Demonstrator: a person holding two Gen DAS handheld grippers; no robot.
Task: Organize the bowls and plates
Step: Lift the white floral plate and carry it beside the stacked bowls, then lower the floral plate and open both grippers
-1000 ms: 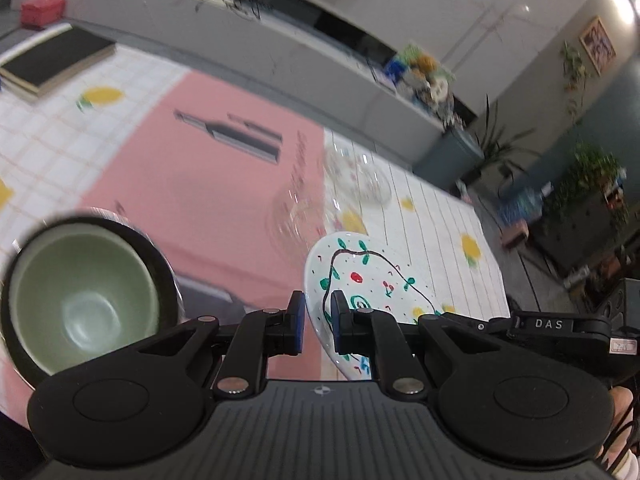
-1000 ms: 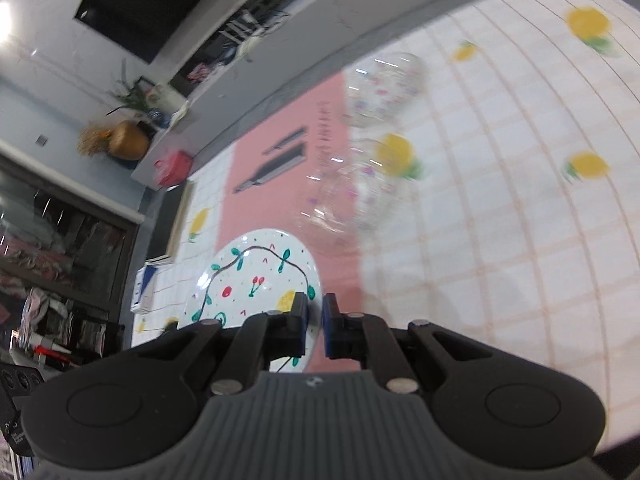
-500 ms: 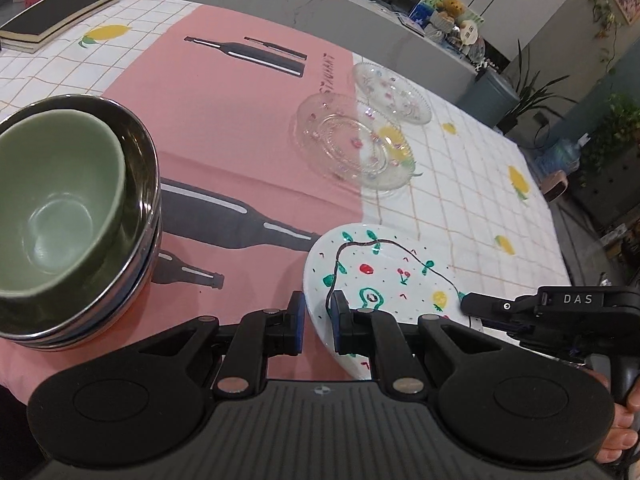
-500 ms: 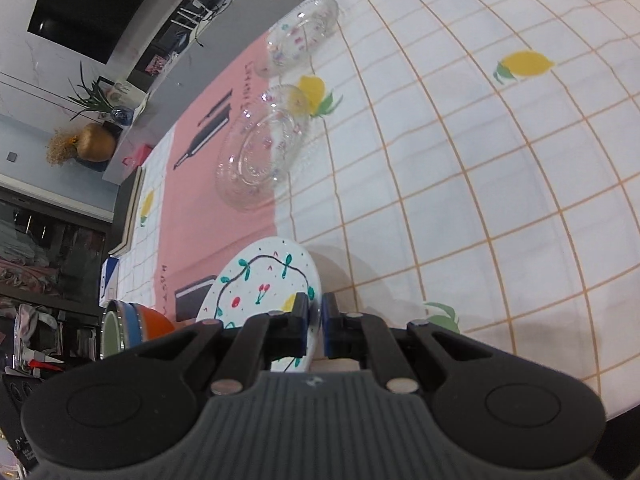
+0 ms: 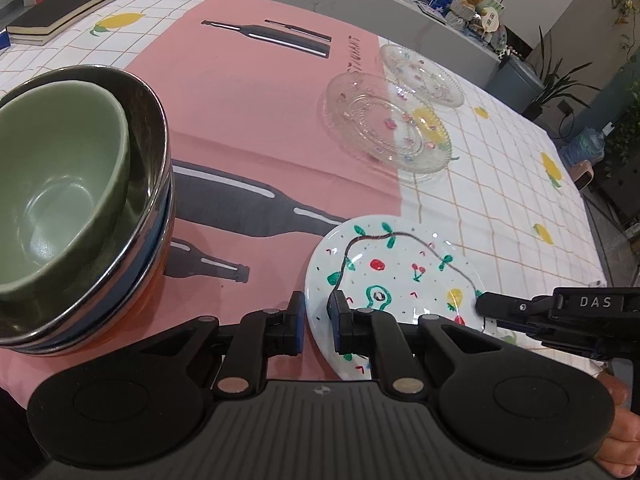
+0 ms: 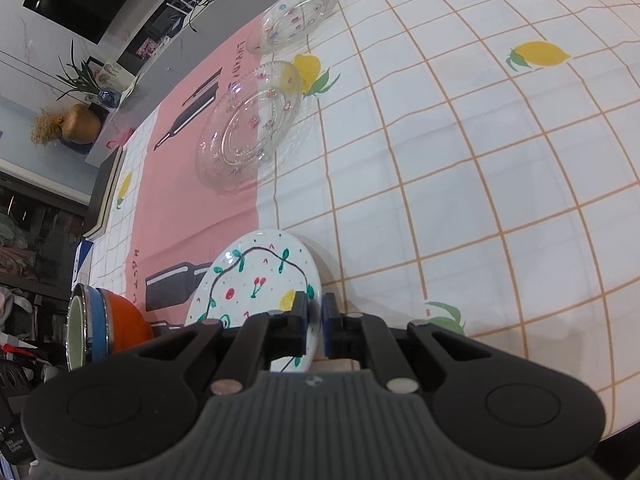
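At lower centre, the painted plate looks like glossy glazed ceramic. The 2 clear plates at upper right are ribbed glass. At left, a smooth green bowl sits in a shiny metal bowl. The tablecloth is matt.

A black notebook lies on the lemon-print tablecloth.

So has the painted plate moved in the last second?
Yes. In both views the painted plate now sits farther from the nearer glass plate than it did.
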